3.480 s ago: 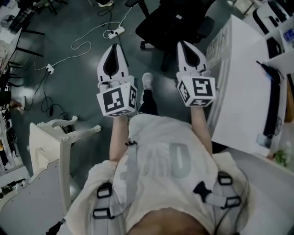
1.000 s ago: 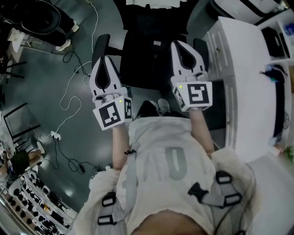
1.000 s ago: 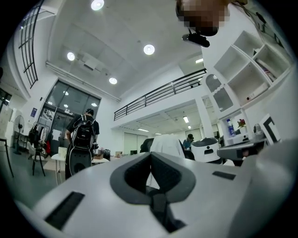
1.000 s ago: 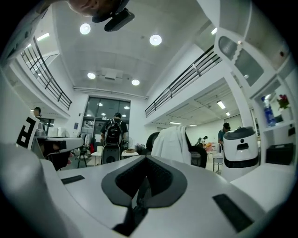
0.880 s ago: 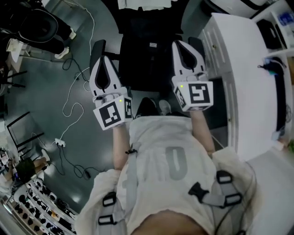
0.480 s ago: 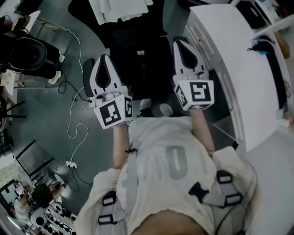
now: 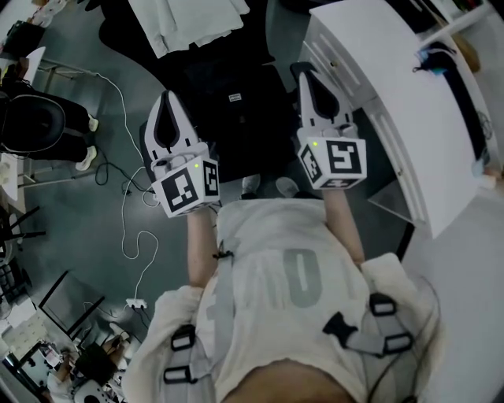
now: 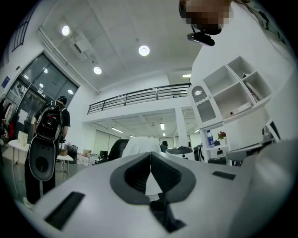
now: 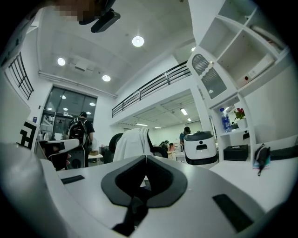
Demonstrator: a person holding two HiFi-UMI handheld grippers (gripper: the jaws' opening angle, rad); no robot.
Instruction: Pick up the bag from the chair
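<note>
A black bag (image 7: 244,118) with a small white label lies on the seat of a black office chair (image 7: 272,75). A white garment (image 7: 197,20) hangs over the chair's back. My left gripper (image 7: 167,97) is held above the bag's left edge, shut and empty. Over the bag's right edge hovers my right gripper (image 7: 304,71), also shut with nothing in it. In the left gripper view the shut gripper (image 8: 150,154) points toward the white-draped chair (image 8: 138,145). In the right gripper view the gripper (image 9: 145,157) points at the same chair (image 9: 132,142).
A white desk (image 7: 394,86) stands close on the right. White cables (image 7: 118,86) trail over the grey floor at left. A person in black (image 7: 39,126) stands at far left. A white rounded machine (image 9: 200,148) and white shelves (image 9: 233,60) stand to the right.
The person has turned and stepped up to the chair; the bag now lies between and below both grippers. Both grippers have stayed shut.
</note>
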